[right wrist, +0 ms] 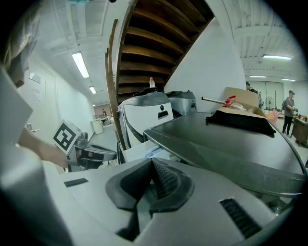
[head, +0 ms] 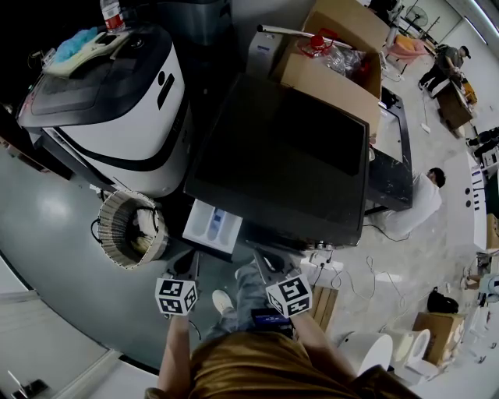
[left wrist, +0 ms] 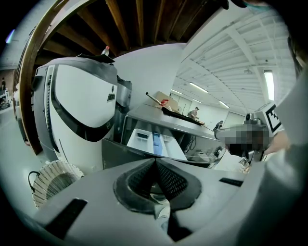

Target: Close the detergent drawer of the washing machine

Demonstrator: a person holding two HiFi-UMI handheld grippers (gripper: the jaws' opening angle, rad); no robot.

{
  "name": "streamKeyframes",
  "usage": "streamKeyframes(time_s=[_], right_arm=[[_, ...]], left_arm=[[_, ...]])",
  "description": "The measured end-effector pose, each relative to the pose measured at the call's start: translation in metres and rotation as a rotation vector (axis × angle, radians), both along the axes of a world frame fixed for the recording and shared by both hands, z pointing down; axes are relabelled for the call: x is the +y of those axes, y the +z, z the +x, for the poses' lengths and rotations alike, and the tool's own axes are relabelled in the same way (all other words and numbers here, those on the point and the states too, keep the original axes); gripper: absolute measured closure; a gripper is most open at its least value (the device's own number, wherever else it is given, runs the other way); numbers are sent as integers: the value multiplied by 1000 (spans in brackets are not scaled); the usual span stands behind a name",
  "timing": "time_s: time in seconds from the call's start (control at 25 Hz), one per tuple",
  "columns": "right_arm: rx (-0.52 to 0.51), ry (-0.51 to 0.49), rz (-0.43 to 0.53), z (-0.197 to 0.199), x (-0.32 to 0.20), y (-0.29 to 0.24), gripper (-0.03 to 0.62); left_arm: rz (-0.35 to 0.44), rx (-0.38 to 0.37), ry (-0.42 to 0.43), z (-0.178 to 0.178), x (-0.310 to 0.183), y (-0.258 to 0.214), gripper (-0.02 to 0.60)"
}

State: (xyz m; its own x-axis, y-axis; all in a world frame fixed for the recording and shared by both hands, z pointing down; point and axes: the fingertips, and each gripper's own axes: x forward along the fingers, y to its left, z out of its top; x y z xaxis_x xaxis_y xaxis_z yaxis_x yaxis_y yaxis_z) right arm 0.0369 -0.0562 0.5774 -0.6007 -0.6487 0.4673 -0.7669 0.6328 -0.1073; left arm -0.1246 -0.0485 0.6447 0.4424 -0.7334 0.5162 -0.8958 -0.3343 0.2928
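Jaws on the left gripper [left wrist: 155, 163] are pressed together with nothing clamped, and the right gripper [right wrist: 151, 163] is likewise closed and empty. From the head view, both are held low in front of the person, side by side and apart.

Just ahead of the left gripper, not touching it, the white plastic detergent drawer with a blue insert [head: 212, 224] stands pulled out from the front of the dark grey flat-topped washing machine [head: 288, 156]. The right gripper sits further right, below that machine's front edge.

A round woven wicker basket [head: 129, 230] stands on the floor just left of the drawer. Behind the basket is a white rounded appliance with a black band [head: 132, 117], with a clear plastic bottle [head: 113, 14] on its top. An open brown cardboard box [head: 331, 74] rests at the washing machine's far edge. The person's light shoe [head: 223, 301] shows between the grippers.
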Motion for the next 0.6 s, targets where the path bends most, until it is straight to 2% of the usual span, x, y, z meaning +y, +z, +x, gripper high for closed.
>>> streamKeyframes(time_s=[0.6], right_arm=[[4, 18, -3, 7, -5, 1, 582]], left_arm=[[16, 2, 2, 5, -18, -3, 557]])
